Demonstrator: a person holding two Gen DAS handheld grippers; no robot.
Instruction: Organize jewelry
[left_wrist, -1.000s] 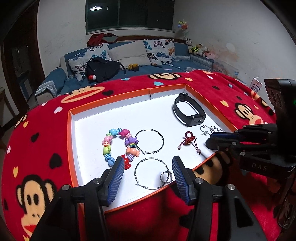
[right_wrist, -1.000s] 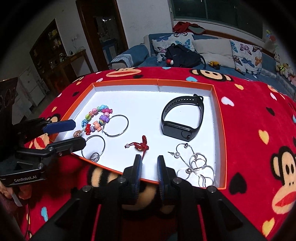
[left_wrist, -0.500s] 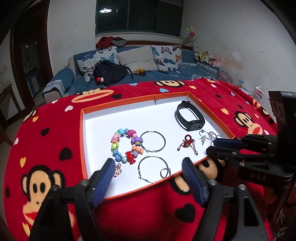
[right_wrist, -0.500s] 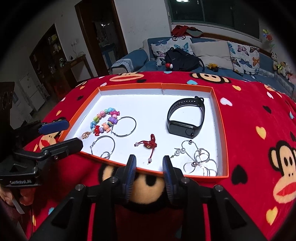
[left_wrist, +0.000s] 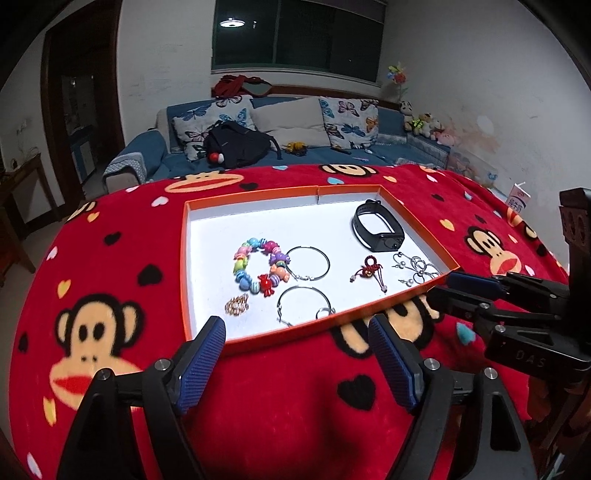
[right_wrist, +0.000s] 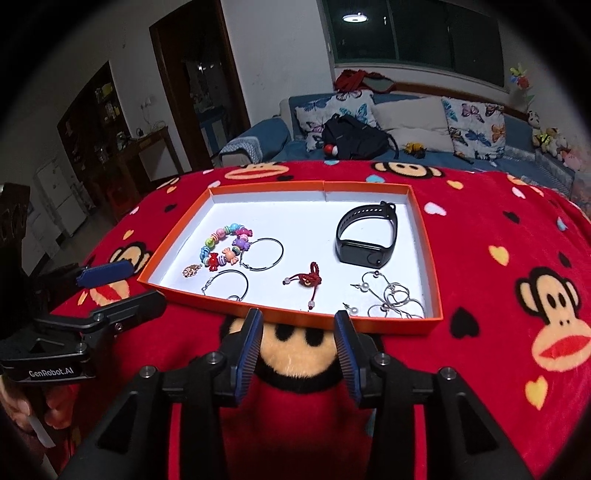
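An orange-rimmed white tray (left_wrist: 321, 331) (right_wrist: 177, 236) lies on the red blanket. In it are a coloured bead bracelet (left_wrist: 258, 271) (right_wrist: 225, 245), two hoop earrings (left_wrist: 308, 263) (right_wrist: 225, 286), a small gold charm (left_wrist: 236, 305) (right_wrist: 191, 271), a red knot charm (left_wrist: 369, 273) (right_wrist: 306, 278), a black wristband (left_wrist: 376, 230) (right_wrist: 365, 240) and tangled silver pearl earrings (left_wrist: 415, 269) (right_wrist: 391, 299). My left gripper (left_wrist: 297, 354) (right_wrist: 122, 284) is open and empty before the tray's near edge. My right gripper (right_wrist: 299, 343) (left_wrist: 452, 290) is open and empty at the tray's near right edge.
The red monkey-print blanket (left_wrist: 110, 295) covers the whole surface and drops off at the sides. A blue sofa with cushions and a black backpack (left_wrist: 236, 147) stands behind. A small carton (left_wrist: 517, 199) stands at the far right.
Both grippers have drawn back and up from the tray. The left jaws have opened wider. The right jaws have gone from nearly shut to open. The gold charm now shows in the tray.
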